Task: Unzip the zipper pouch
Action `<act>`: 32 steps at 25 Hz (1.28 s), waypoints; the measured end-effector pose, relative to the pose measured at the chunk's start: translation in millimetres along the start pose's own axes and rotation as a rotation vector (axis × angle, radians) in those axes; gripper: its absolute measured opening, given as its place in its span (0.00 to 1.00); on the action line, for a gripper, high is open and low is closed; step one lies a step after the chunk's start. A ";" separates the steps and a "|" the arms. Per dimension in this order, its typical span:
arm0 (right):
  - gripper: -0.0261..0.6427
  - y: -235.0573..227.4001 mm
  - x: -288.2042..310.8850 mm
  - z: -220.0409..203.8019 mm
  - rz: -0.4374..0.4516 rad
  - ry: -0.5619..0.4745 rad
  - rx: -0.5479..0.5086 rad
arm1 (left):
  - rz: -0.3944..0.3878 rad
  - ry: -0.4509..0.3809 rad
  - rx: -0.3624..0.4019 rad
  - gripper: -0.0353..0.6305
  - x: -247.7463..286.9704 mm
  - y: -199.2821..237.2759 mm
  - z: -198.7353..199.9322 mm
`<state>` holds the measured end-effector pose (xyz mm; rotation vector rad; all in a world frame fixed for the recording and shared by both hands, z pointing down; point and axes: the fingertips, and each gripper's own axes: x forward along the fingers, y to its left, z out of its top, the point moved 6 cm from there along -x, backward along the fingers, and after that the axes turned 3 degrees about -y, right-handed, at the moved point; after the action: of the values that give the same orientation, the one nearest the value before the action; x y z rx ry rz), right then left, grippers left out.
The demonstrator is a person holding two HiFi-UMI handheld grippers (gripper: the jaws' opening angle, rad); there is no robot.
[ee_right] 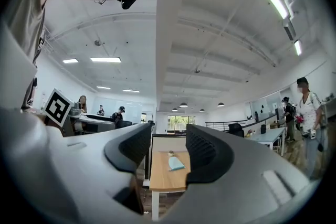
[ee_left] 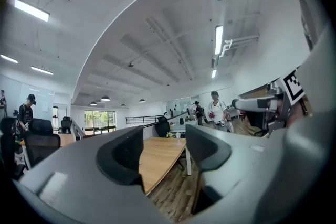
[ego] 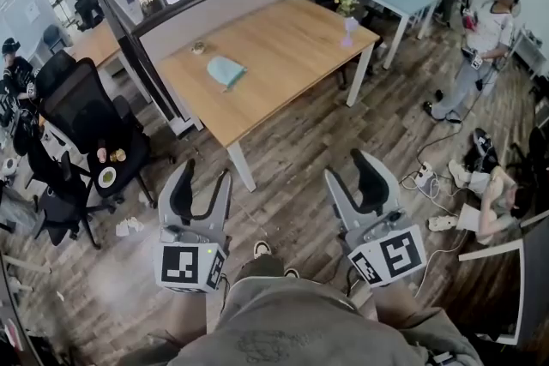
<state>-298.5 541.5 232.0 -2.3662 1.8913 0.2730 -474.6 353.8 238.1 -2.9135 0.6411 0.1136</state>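
Note:
A light blue zipper pouch lies flat on the wooden table, toward its far left part. The right gripper view also shows the pouch, small and far off between the jaws. My left gripper and right gripper hang side by side over the wooden floor, well short of the table's near corner. Both are open with nothing between their fingers. In the left gripper view the left gripper frames the table's edge; the pouch does not show there.
A small round object sits behind the pouch, and a flower vase stands at the table's right corner. Black office chairs crowd the left. A standing person, a person sitting on the floor and cables are on the right.

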 end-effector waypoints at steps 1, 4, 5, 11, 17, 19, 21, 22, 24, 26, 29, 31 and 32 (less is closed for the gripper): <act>0.33 -4.0 1.3 -1.0 -0.005 0.000 0.006 | 0.001 0.001 -0.010 0.43 3.6 1.4 -0.2; 0.33 -14.4 6.7 -8.8 -0.011 0.007 0.023 | -0.008 0.003 0.003 0.41 14.7 2.6 -4.2; 0.33 -17.1 9.1 -11.7 -0.013 0.008 0.027 | -0.010 0.006 0.011 0.41 18.7 3.2 -6.9; 0.33 -36.6 39.2 -28.6 -0.013 0.042 0.020 | -0.025 0.013 0.000 0.41 58.3 14.9 -23.3; 0.33 -69.2 89.3 -44.6 -0.026 0.074 -0.002 | -0.014 0.020 -0.015 0.41 115.2 41.1 -38.5; 0.33 -78.1 113.7 -51.5 -0.022 0.085 -0.009 | -0.012 0.023 -0.014 0.41 135.3 55.5 -43.1; 0.33 -86.6 140.0 -58.6 -0.020 0.097 -0.008 | -0.012 0.030 -0.015 0.41 156.7 70.9 -47.8; 0.33 -90.9 153.6 -61.1 -0.017 0.103 -0.007 | -0.012 0.036 -0.017 0.41 167.7 78.6 -49.8; 0.33 -99.0 181.2 -64.6 -0.009 0.116 -0.006 | -0.012 0.048 -0.023 0.41 189.9 93.5 -53.7; 0.33 -107.2 209.3 -68.8 -0.002 0.129 -0.008 | -0.018 0.060 -0.024 0.41 213.6 108.4 -58.1; 0.33 -119.4 253.0 -79.4 0.006 0.147 -0.016 | -0.023 0.068 -0.014 0.41 250.0 133.0 -64.2; 0.33 -125.7 281.6 -86.5 0.015 0.157 -0.023 | -0.018 0.066 -0.012 0.41 271.4 150.6 -67.3; 0.33 -128.6 295.2 -89.4 0.021 0.159 -0.024 | -0.016 0.064 -0.012 0.41 281.2 158.9 -68.6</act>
<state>-103.7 271.1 255.7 -2.4522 1.9916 0.1132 -284.3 84.4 254.0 -2.9440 0.6297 0.0222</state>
